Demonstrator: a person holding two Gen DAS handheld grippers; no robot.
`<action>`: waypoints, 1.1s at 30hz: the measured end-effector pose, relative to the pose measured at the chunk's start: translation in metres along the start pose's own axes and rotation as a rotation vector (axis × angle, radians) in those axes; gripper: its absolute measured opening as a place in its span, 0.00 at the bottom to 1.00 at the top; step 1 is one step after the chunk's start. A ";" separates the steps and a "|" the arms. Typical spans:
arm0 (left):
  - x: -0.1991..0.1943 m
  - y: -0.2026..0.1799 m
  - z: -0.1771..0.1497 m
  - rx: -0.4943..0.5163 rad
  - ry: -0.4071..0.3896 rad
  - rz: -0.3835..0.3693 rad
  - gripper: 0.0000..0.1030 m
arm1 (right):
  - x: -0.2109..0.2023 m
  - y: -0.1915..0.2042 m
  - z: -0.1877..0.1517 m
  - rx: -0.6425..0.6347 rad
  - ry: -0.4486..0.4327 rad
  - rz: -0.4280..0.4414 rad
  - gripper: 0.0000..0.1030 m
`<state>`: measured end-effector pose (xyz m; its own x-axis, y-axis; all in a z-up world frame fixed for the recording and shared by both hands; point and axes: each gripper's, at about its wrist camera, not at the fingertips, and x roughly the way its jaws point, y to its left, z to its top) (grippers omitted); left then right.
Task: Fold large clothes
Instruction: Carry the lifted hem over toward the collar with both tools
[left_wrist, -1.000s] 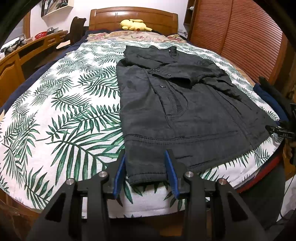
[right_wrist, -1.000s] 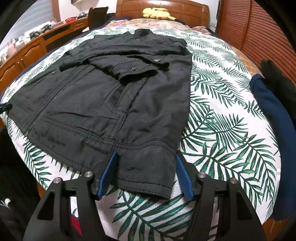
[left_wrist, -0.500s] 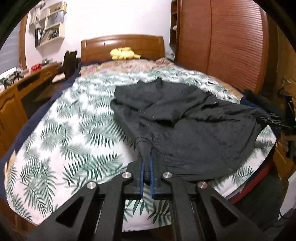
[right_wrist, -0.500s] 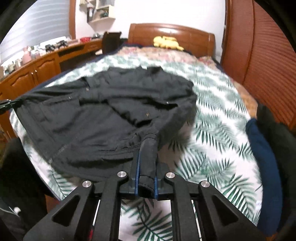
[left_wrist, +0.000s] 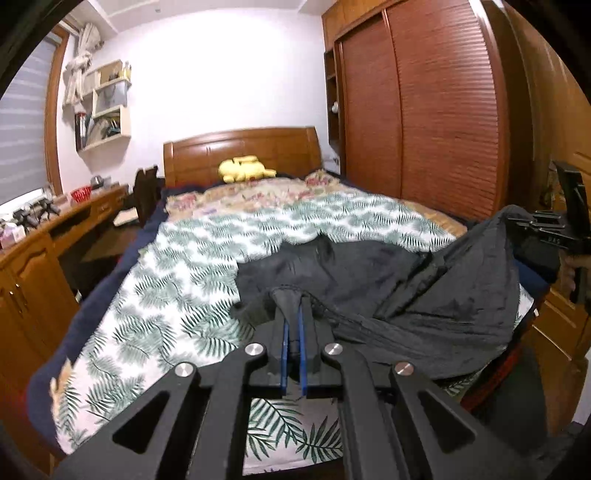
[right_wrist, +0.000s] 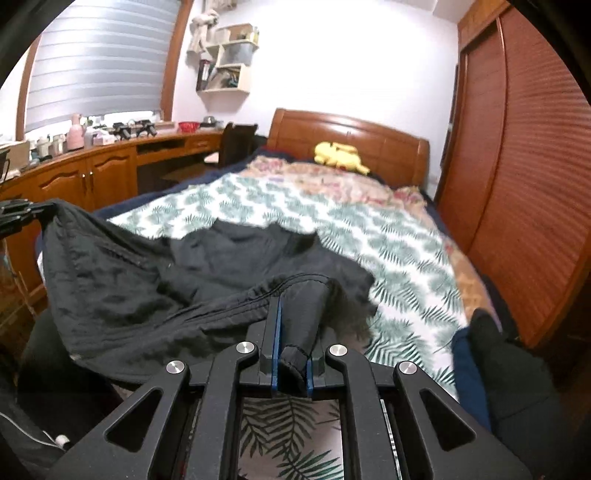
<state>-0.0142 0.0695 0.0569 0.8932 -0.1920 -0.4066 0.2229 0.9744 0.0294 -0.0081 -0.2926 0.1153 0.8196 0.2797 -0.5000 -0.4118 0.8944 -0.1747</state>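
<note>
A black jacket is held up by its hem at the foot edge of a bed covered with a fern-print spread, while its collar end is left lying on the spread toward the middle of the bed. The left gripper is clenched on one hem corner, a pinch of dark cloth being seen squeezed between its blue pads. The right gripper is clenched on the other hem corner, where a thicker roll of fabric is gripped between the pads and is seen protruding back toward the camera. The hem is stretched between the two grippers, and the cloth is hung in a sagging sheet from both. In the left wrist view the right gripper is seen at the right edge, with the jacket's raised corner drawn up to it. A yellow plush toy is laid against the wooden headboard. A dark blue and black pile of clothes is seen at the right edge of the bed near its foot.
</note>
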 end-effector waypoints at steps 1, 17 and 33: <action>-0.007 0.001 0.003 -0.001 -0.014 0.001 0.02 | -0.005 0.000 0.002 -0.002 -0.007 -0.002 0.07; -0.081 0.004 0.049 -0.007 -0.175 0.004 0.02 | -0.093 -0.012 0.026 -0.014 -0.124 -0.069 0.07; 0.115 0.034 0.016 -0.041 0.105 0.069 0.02 | 0.102 -0.019 -0.039 -0.028 0.124 -0.095 0.07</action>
<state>0.1022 0.0791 0.0260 0.8596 -0.1130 -0.4984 0.1439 0.9893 0.0239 0.0674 -0.2944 0.0345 0.8006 0.1472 -0.5808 -0.3468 0.9043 -0.2489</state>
